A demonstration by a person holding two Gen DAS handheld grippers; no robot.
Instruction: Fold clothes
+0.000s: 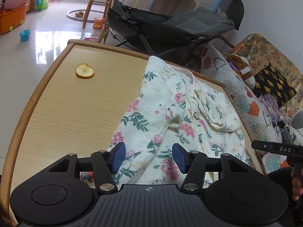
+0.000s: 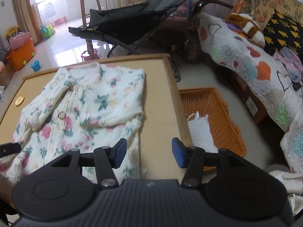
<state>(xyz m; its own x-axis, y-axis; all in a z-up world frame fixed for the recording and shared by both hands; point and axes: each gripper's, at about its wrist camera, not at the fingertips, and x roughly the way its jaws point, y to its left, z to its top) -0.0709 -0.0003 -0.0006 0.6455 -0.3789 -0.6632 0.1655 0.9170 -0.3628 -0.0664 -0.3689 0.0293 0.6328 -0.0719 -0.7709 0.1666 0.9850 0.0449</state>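
Closest in, the left gripper (image 1: 148, 158) hangs over the near part of a floral baby garment (image 1: 170, 113), its blue fingers (image 1: 119, 157) standing apart with the cloth beneath them and nothing pinched. The right gripper (image 2: 149, 155) sits off the garment's right edge, fingers (image 2: 179, 155) likewise apart and empty, above bare wood.

The garment (image 2: 90, 109) lies spread on the wooden worktop (image 2: 166, 113), front up, buttons showing, both sleeves folded in across the chest, collar toward the far edge. In the left wrist view it covers the right half of the worktop (image 1: 66, 104); on the bare left half, well apart from it, rests a round slice of dried citrus (image 1: 85, 70).

On the floor just right of the worktop stands an orange wicker basket (image 2: 223, 117) with white folded cloth (image 2: 200, 132) inside. Beyond are a dark folding recliner (image 1: 161, 26), a sofa draped in a heart-patterned quilt (image 2: 246, 56), and an orange toy bin (image 1: 11, 19) far left.
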